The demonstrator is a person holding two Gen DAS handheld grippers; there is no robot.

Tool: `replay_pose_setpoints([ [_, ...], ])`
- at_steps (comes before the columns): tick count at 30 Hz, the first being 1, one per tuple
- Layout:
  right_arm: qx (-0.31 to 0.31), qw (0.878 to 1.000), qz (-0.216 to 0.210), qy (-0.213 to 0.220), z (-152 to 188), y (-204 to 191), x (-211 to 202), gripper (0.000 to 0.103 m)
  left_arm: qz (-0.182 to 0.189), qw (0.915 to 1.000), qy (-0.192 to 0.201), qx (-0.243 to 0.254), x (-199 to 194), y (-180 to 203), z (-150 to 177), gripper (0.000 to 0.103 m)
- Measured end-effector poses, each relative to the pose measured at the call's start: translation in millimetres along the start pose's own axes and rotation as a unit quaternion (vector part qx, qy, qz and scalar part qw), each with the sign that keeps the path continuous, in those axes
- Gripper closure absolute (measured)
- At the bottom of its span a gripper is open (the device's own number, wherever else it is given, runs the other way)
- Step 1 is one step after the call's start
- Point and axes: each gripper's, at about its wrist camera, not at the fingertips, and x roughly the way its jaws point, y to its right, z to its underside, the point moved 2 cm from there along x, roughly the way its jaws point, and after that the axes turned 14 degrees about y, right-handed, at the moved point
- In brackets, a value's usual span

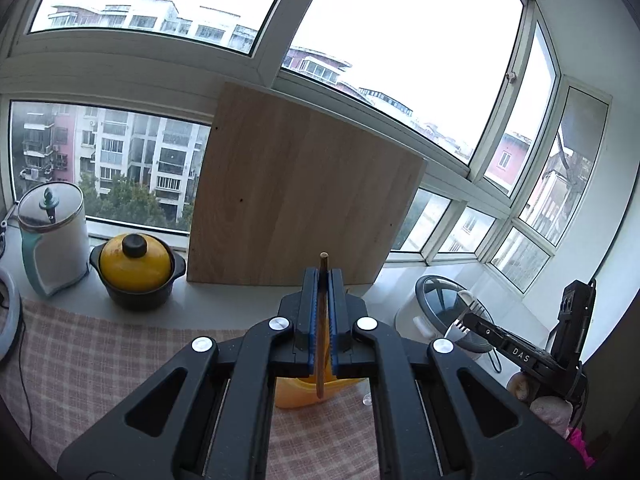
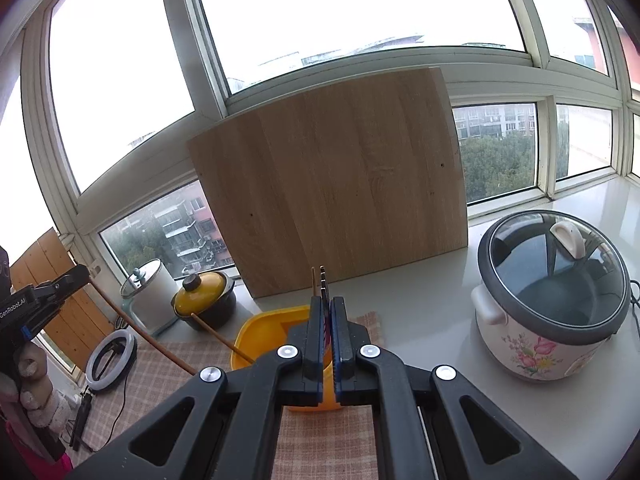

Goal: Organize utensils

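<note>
Going left to right with the wooden board (image 1: 298, 188) leaning against the window as the anchor. In the left wrist view, far left of the board there's a white kettle (image 1: 54, 240) with a glass lid, then a yellow-lidded black pot (image 1: 136, 270) just left of the board's bottom corner.

Dead center, in front of the board, the left gripper (image 1: 323, 312) has its fingers clamped on a thin wooden chopstick (image 1: 322, 320). Its long axis runs along the fingers: the tip pokes out past them toward the board and the other end drops toward a yellow container (image 1: 298, 394) on the checked cloth (image 1: 100, 360).

Right of the board is the rice cooker (image 1: 436, 320), and in front of it the right gripper (image 1: 466, 320), seen from the side, pinches a metal fork (image 1: 464, 318). Lettering on that gripper reads "DAS".

In the right wrist view, the left gripper at the far left edge shows "GenRobot.AI", with the chopstick slanting down-right from it. A second chopstick (image 2: 220, 338) leans in the yellow container, its top end pointing toward the pot. The right gripper's pads are tight on the fork, edge-on and pointing toward the board's base. The floral rice cooker sits right of the board.
</note>
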Motion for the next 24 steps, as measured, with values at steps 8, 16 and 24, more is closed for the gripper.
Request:
replay_pose_setpoints([
  [8,-0.016,1.000,0.015,0.021,-16.6,0.5,15.9,0.103,-0.021,0.9995,0.013,0.019,30.6,14.3,5.9,0.101],
  [16,-0.031,0.999,0.030,0.018,-9.4,-1.6,44.1,0.103,-0.032,0.9990,-0.007,0.029,54.5,18.9,30.1,0.101],
  [24,-0.038,0.999,0.034,-0.005,14.0,-4.0,76.2,0.103,-0.037,0.9989,-0.024,0.018,70.3,11.8,53.4,0.101],
])
